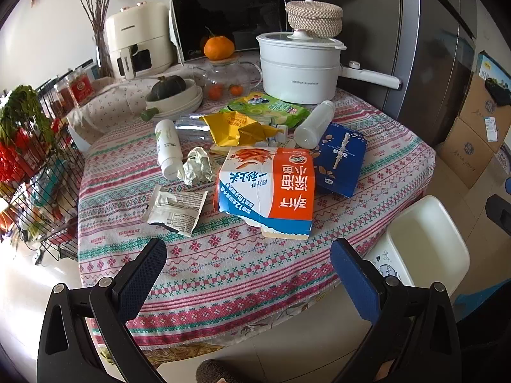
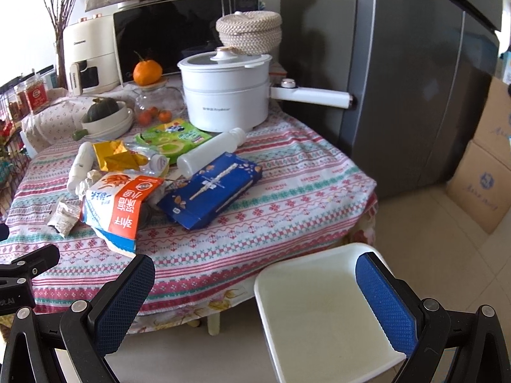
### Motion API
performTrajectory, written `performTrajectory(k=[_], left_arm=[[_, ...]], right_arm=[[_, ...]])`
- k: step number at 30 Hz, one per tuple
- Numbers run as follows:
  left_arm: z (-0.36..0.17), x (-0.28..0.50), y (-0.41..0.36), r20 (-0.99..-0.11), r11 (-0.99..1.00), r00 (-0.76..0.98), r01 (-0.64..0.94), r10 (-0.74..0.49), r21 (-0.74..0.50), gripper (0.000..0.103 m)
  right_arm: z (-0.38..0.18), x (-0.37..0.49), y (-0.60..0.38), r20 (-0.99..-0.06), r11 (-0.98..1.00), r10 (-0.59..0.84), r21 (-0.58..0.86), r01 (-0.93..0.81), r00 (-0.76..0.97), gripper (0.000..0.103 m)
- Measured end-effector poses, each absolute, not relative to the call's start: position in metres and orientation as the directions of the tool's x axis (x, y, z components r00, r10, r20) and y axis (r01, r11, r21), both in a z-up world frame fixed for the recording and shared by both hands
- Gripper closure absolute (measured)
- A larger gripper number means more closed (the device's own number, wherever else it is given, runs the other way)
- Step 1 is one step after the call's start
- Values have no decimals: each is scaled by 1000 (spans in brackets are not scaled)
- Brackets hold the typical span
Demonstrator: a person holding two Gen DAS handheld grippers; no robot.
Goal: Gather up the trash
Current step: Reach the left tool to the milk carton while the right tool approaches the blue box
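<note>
Open right gripper (image 2: 255, 300) above upright white bin (image 2: 319, 319).

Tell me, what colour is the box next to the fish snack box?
Dark blue box, clearest in the right wrist view.

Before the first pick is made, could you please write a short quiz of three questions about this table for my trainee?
1. True or false: the left gripper is shut on a piece of trash.
2. Multiple choice: what lies directly beside the crumpled paper ball, on its left in the left wrist view? A) the blue carton B) a small white bottle C) the orange
3. Fill in: the white bin stands on the ____, beside the table.

Key: 1. False; both it and the right gripper are open and hold nothing. 2. B. 3. floor.
</note>
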State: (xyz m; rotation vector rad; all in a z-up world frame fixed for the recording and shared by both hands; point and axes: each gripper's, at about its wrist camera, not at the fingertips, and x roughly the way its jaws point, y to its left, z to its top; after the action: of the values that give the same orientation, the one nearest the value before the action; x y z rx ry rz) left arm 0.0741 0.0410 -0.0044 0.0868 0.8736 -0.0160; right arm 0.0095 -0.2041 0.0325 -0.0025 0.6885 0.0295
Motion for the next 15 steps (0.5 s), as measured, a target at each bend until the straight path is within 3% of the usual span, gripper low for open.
performTrajectory(k=[10,15], left_arm=[[-26,131,30,-825,993,564,116,-44,27,0],[-40,165,45,-829,980,526,151,-190,-129,0]], right_arm=[[34,83,-199,-729,986,143,49,-157,670,0],[24,125,-196,-766,980,166,58,-191,621,0]])
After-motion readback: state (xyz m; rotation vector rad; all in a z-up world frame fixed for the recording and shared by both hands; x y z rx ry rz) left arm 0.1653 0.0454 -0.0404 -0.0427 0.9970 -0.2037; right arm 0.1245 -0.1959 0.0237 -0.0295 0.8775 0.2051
